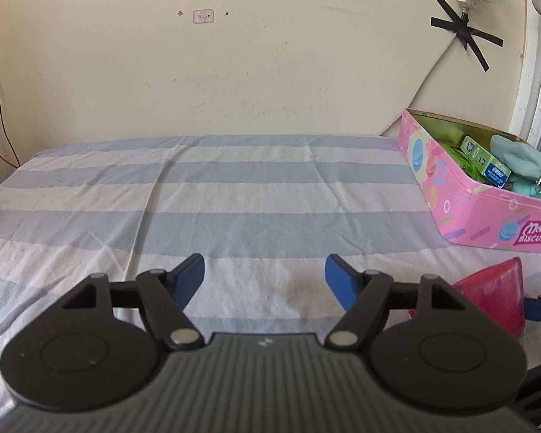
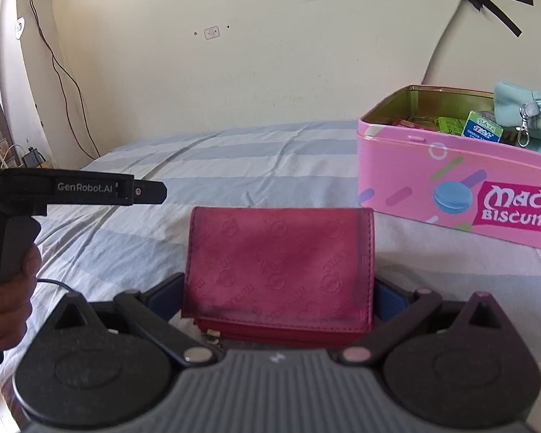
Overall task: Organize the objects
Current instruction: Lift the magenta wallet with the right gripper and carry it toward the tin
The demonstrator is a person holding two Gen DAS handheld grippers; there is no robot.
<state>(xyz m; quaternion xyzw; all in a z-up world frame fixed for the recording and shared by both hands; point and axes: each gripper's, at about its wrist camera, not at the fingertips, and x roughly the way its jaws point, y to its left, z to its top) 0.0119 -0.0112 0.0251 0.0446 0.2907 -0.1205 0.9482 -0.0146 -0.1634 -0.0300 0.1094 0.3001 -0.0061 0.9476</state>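
A pink-red wallet (image 2: 279,263) sits between the blue pads of my right gripper (image 2: 277,290), which press on its left and right edges. In the left wrist view the wallet (image 1: 494,296) shows at the lower right, with one blue finger (image 1: 535,308) of the right gripper against it. My left gripper (image 1: 264,263) stands open over the striped sheet with nothing between its fingers. The right wrist view shows it from the side (image 2: 151,192), held by a person's hand (image 2: 12,288). An open pink biscuit tin (image 2: 414,180) stands just right of the wallet.
The tin (image 1: 487,213) holds small green boxes (image 1: 487,160) and a teal pouch (image 2: 519,108) with a metal clip. A blue and white striped sheet (image 1: 234,198) covers the bed, which ends at a cream wall. A thin cable (image 2: 61,72) hangs down the wall at the left.
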